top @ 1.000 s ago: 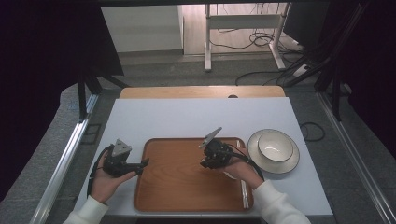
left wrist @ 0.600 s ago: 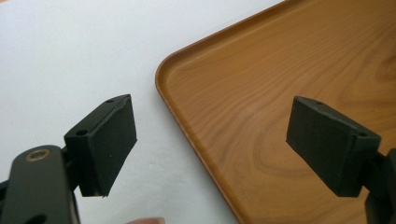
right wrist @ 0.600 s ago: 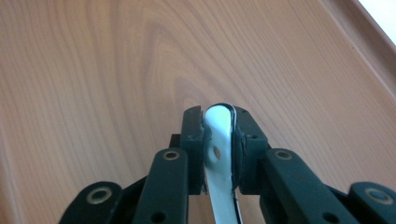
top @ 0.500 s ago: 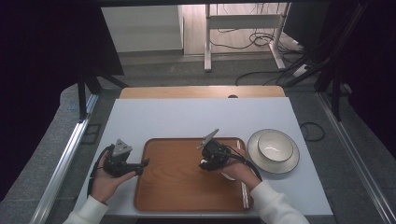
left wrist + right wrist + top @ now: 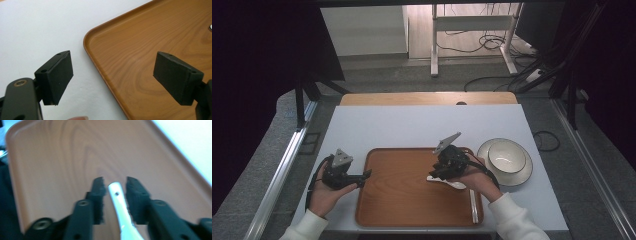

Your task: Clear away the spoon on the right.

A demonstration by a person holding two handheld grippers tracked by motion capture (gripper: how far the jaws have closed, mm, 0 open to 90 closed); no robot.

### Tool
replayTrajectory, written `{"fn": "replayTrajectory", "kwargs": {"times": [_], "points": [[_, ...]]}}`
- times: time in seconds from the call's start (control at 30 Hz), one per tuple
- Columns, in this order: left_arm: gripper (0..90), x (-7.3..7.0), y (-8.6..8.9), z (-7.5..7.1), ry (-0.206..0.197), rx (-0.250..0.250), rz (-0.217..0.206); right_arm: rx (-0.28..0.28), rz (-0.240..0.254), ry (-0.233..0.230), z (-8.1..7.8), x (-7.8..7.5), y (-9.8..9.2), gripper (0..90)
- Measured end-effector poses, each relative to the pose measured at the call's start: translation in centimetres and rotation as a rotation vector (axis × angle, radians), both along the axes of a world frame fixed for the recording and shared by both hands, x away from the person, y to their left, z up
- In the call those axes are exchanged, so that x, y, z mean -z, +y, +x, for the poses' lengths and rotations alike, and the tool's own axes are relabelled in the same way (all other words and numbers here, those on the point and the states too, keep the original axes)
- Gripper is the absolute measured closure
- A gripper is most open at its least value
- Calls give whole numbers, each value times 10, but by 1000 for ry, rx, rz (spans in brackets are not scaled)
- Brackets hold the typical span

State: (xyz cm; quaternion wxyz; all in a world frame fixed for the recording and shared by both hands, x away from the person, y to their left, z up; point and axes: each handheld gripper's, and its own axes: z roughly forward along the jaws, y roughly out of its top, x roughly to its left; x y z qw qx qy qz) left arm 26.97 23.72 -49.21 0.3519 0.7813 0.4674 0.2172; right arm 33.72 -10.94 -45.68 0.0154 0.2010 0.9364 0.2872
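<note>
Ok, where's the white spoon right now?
In the high view the white spoon lies on the wooden tray, right of its centre, between the right gripper jaws.

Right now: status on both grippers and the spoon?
Left gripper open, idle at tray edge. Right gripper closing around white spoon, gaps visible. Bowl clear.

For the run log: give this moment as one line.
right gripper: jaws closing around white spoon, gaps visible | left gripper: open over tray corner | bowl on plate

We see the surface (image 5: 412, 125) evenly lit under dark surroundings at nine and three o'clock; our right gripper view is motion-blurred.
</note>
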Motion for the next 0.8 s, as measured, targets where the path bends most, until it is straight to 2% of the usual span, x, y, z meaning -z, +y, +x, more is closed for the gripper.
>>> {"fn": "replayTrajectory", "kwargs": {"times": [0.07,0.13,0.3,0.4,0.7,0.8], "points": [[157,0,0,0,0,0,0,-34,-19,23,-4,4,1,841],[157,0,0,0,0,1,0,-62,-56,39,-7,11,5,884],[157,1,-1,1,1,4,3,-77,-122,44,-6,25,12,891],[157,1,-1,1,2,4,3,-49,-138,32,-2,29,11,891],[157,1,-1,1,6,7,6,84,-111,12,13,31,-2,891],[157,1,-1,1,6,7,6,93,-101,2,14,30,-4,891]]}}
